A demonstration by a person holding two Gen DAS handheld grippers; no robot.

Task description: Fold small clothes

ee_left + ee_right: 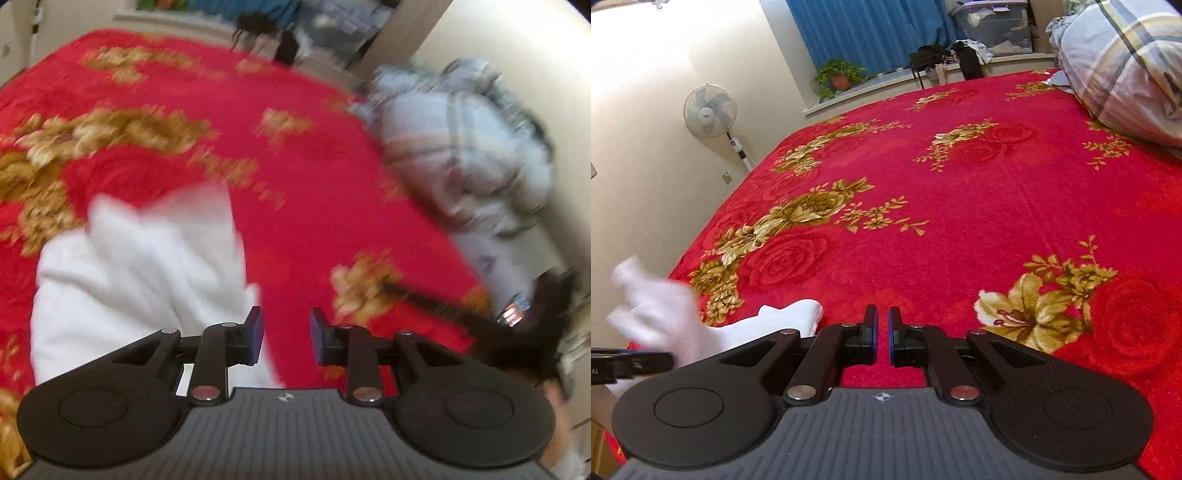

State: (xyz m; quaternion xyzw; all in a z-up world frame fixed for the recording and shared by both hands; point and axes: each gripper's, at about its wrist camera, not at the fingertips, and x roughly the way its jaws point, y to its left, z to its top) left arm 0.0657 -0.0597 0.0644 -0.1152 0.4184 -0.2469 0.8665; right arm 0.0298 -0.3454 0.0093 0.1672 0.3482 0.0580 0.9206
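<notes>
A small white garment (140, 280) lies bunched on the red flowered bedspread (295, 166), just left of my left gripper (286, 332). The picture is blurred. That gripper is open, with only red blanket showing between its blue pads; the cloth's edge lies behind the left finger (255, 332). In the right wrist view the same white garment (665, 317) shows at the lower left, its upper part blurred. My right gripper (882, 332) hovers over the bedspread (960, 221), shut with nothing in it.
A plaid pillow or bundle of bedding (1126, 74) sits at the bed's far right corner. A standing fan (711, 110) is by the left wall. A windowsill with a potted plant (840, 77), dark clothes and a plastic bin (993, 26) runs behind the bed.
</notes>
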